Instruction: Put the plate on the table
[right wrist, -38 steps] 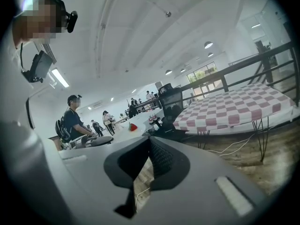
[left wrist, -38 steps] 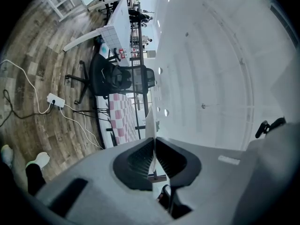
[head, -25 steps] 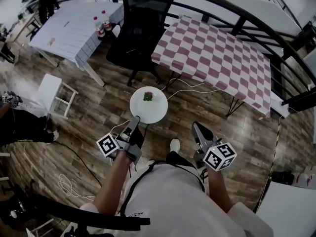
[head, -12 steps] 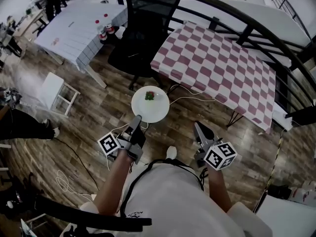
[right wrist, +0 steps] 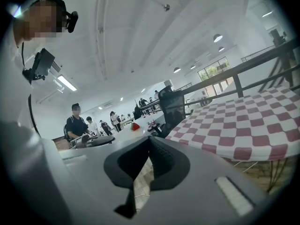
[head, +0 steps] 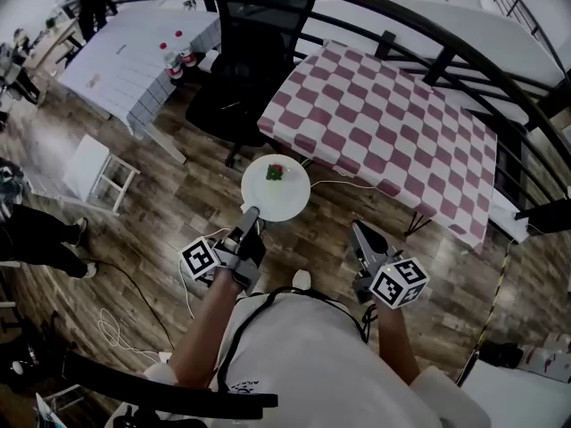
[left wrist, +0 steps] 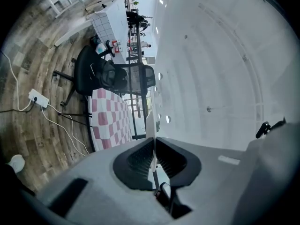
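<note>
A round white plate (head: 275,190) with a small green and red item (head: 275,173) on it hangs above the wooden floor, just short of the near edge of the red-and-white checkered table (head: 384,114). My left gripper (head: 252,214) is shut on the plate's near rim. In the left gripper view the plate rim (left wrist: 151,125) shows edge-on as a thin white line pinched between the jaws of my left gripper (left wrist: 153,146). My right gripper (head: 361,234) is held lower right, shut and empty. In its own view, my right gripper (right wrist: 150,142) points toward the checkered table (right wrist: 243,121).
A black office chair (head: 245,69) stands left of the checkered table. A white-clothed table (head: 134,52) with bottles (head: 178,56) is at the far left. A white stool (head: 94,172) and cables (head: 116,328) are on the floor. A black railing (head: 446,52) arcs behind the table.
The view has moved forward. The checkered table's near edge has come closer to the plate, which the left gripper still holds out in front. The right gripper keeps its place.
</note>
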A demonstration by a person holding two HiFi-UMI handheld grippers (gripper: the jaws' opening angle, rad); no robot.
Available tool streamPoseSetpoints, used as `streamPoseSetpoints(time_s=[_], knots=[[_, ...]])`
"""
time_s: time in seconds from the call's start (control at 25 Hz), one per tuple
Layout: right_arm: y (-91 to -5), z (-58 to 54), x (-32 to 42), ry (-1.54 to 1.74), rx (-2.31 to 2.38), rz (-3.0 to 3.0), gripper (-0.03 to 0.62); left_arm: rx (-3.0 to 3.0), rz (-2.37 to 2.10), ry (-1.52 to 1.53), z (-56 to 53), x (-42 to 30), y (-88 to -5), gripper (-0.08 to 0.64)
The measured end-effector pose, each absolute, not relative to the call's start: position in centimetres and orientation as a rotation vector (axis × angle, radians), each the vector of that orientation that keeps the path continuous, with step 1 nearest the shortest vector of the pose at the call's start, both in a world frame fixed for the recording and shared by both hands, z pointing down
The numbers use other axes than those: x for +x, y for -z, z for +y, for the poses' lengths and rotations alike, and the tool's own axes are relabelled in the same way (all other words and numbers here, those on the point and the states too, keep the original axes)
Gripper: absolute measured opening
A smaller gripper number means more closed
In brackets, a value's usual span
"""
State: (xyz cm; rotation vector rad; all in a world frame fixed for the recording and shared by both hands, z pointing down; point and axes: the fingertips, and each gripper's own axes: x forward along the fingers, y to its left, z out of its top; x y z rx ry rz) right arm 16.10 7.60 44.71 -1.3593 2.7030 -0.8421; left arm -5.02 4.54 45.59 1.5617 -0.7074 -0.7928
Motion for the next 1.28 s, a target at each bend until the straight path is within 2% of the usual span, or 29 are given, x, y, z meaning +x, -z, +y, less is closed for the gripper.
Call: streamPoseSetpoints(time_s=[0.68, 1.28], knots=[[-46.2, 4.8, 20.9, 0.866, -1.334, 2.719, 0.009, 1.547, -0.743, 0.781, 2.0, -0.8, -46.4, 0.023], [-46.8, 5.2, 21.8, 0.878, -1.387, 2.682, 0.009, 1.553, -0.722, 0.770, 0.6, -0.4, -46.7, 0.023]])
